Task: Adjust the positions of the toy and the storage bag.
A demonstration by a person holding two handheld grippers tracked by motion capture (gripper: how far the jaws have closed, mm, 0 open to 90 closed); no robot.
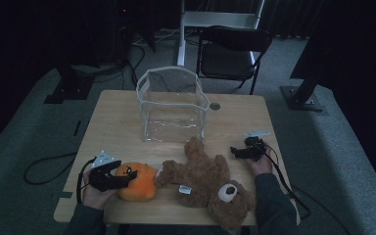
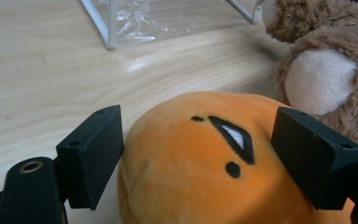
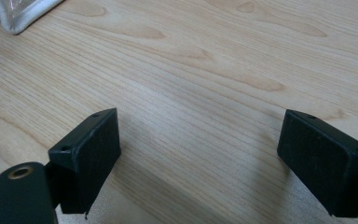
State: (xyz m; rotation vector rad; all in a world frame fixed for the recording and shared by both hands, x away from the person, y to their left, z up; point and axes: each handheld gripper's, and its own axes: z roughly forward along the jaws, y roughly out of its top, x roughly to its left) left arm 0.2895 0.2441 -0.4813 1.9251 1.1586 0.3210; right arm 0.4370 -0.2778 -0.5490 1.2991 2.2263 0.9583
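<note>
Dark carpet surrounds our light wooden desk (image 1: pixel 117 122), where a clear plastic zip bag (image 1: pixel 172 104) stands near the far edge. Our left gripper (image 2: pixel 198 154) has its jaws spread wide around the round orange plush toy (image 2: pixel 200 163) at the desk's near left corner, pads not pressing it. Beside it lies a brown teddy bear (image 1: pixel 210 178). Our right gripper (image 3: pixel 200 158) rests open over bare wood near the right edge
</note>
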